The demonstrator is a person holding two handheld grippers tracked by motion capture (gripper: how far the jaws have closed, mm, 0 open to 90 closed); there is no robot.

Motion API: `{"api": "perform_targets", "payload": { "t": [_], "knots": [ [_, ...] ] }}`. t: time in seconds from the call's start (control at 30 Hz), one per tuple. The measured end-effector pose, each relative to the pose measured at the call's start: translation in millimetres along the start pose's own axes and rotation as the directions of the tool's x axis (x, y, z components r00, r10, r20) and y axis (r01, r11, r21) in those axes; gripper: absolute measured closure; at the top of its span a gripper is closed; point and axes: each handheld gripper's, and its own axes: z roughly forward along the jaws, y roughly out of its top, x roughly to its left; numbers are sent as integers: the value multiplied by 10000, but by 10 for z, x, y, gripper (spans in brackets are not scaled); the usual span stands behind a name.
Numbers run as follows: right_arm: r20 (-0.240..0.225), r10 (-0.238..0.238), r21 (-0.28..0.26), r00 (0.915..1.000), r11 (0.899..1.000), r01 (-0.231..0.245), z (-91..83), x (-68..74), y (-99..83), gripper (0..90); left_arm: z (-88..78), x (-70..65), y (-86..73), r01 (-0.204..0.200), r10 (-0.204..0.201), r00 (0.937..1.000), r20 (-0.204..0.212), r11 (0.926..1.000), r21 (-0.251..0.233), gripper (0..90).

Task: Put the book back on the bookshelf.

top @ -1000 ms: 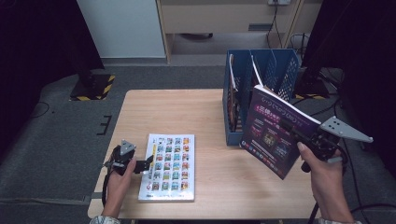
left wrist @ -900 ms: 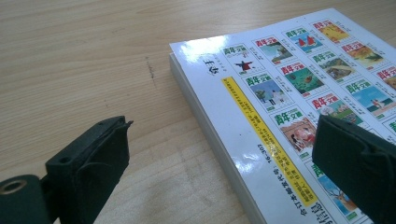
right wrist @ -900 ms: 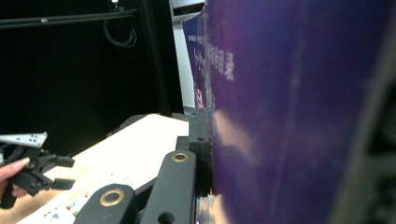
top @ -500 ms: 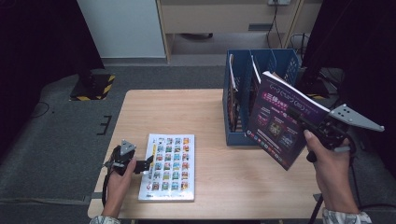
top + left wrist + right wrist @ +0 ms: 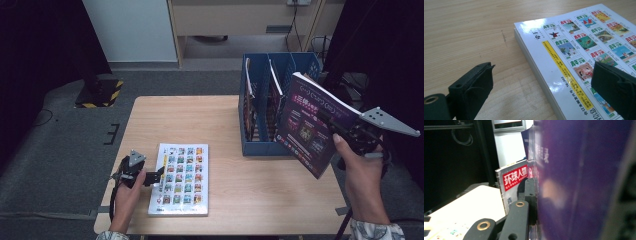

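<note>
A: Two magazines are still out. The right gripper (image 5: 334,131) has its jaws clamped on the purple magazine (image 5: 311,127), held tilted in the air just beside the blue file rack (image 5: 260,135).

B: And the left gripper (image 5: 156,175), jaws wide and holding nothing, hovers at the white magazine (image 5: 181,177) flat on the counter (image 5: 200,120). Magazines already in the rack crowd the slots.

high view: fixed above the near edge of the pale wooden tabletop (image 5: 220,125), facing forward and down | left gripper view: low, close over the near-left corner — shares the flat white picture-grid book (image 5: 584,50) with the high view | right gripper view: pressed against the upright purple magazine (image 5: 584,180), facing the far-right edge
</note>
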Motion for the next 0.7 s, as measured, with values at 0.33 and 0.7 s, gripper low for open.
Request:
{"api": "perform_targets", "payload": {
  "t": [0.33, 0.7],
  "knots": [
    [1010, -251, 93, 9946, 9997, 243, 195, -17, 59, 825, -2, 2, 1, -29, 29, 10000, -39, 10000, -10, 35],
    [1815, -368, 93, 9827, 9993, 357, 481, -58, 79, 826, 9, -12, 2, -103, 103, 9999, -63, 9999, 16, 35]
  ]
}}
